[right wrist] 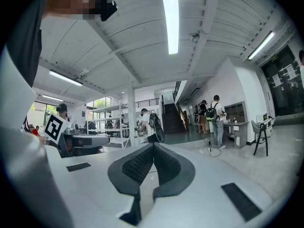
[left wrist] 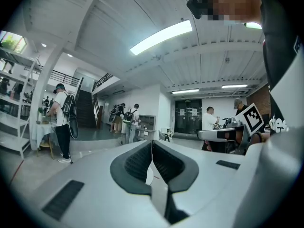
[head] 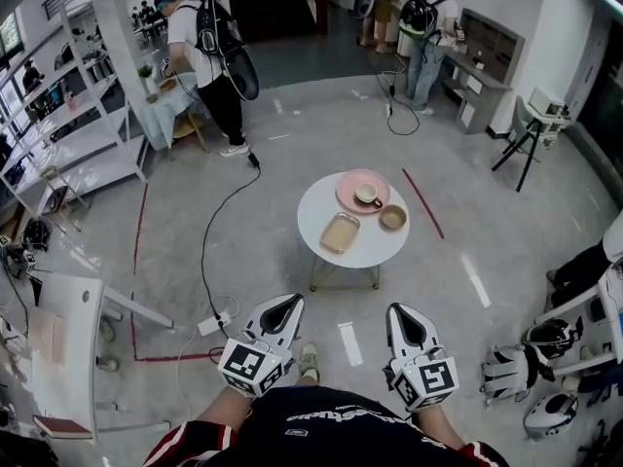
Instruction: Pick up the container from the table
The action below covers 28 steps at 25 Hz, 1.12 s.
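A tan rectangular container [head: 340,233] lies on the round white table [head: 321,212], near its front left edge. Beside it are a pink plate [head: 348,199] carrying a cup [head: 367,195], and a small brown bowl [head: 393,218]. My left gripper [head: 289,303] and right gripper [head: 402,312] are held close to my body, well short of the table and pointing toward it. Both are shut with nothing between the jaws. The left gripper [left wrist: 152,142] and right gripper [right wrist: 153,145] views look level across the room, and the table does not show in either.
A black cable [head: 219,224] runs across the floor to a power strip [head: 214,323] left of my grippers. Red tape lines [head: 422,202] mark the floor. White shelves [head: 68,149] stand at the left, gear [head: 531,368] at the right. People [head: 209,56] stand at the back.
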### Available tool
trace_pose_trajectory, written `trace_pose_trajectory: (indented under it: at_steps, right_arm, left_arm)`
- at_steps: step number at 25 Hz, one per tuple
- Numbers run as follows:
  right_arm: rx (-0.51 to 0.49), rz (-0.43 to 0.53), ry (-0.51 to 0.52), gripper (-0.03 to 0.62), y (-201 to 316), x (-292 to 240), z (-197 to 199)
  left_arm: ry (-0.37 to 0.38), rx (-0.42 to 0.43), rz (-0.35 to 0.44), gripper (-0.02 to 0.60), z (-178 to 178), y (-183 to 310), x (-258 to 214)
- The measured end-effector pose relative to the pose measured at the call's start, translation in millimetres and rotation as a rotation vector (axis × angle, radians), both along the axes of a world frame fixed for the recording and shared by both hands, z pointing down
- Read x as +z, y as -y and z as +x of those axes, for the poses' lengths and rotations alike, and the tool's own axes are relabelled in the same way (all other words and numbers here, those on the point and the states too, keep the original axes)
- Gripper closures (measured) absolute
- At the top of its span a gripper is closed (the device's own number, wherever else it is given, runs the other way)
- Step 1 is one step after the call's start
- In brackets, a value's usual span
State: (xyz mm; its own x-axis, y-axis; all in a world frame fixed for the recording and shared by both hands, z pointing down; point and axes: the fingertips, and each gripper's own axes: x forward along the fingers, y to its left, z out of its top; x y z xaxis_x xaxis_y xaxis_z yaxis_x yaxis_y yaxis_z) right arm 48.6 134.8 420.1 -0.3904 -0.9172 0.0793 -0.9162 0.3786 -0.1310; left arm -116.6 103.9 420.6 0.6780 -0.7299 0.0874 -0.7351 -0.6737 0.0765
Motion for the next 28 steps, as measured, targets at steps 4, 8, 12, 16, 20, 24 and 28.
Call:
trace_pose_trajectory:
  at_steps: [4, 8, 12, 16, 20, 24, 28]
  right_arm:
    - [0.006, 0.003, 0.008, 0.579, 38.3, -2.2, -3.0]
    - [0.009, 0.008, 0.005, 0.579, 80.9, -4.0, -3.8]
    - [0.034, 0.006, 0.002, 0.579, 127.0, -9.6, -1.2]
    - [0.038, 0.008, 0.007, 0.579, 161.0, -12.7, -8.1]
    - [0.032, 0.007, -0.006, 0.579, 186.8, -14.0, -27.6]
    - [0.030, 0.005, -0.023, 0.579, 203.7, -15.3, -41.5]
    - [0.045, 0.001, -0.041, 0.579, 215.3, -15.9, -44.1]
  left_arm:
    - [-0.023, 0.024, -0.021, 0.557, -0.2, 48.4, -0.2]
    - [-0.020, 0.060, -0.032, 0.557, 3.5, 95.8, -1.1]
    - [-0.021, 0.084, -0.036, 0.557, 2.4, 139.5, -4.4]
    - [-0.025, 0.099, -0.033, 0.557, -3.1, 173.7, -5.8]
    - [-0.038, 0.108, -0.033, 0.557, -16.9, 201.9, -7.3]
    - [-0.075, 0.122, -0.054, 0.557, -26.3, 221.0, -2.4]
    - [-0.107, 0.124, -0.076, 0.557, -30.9, 236.1, 4.2]
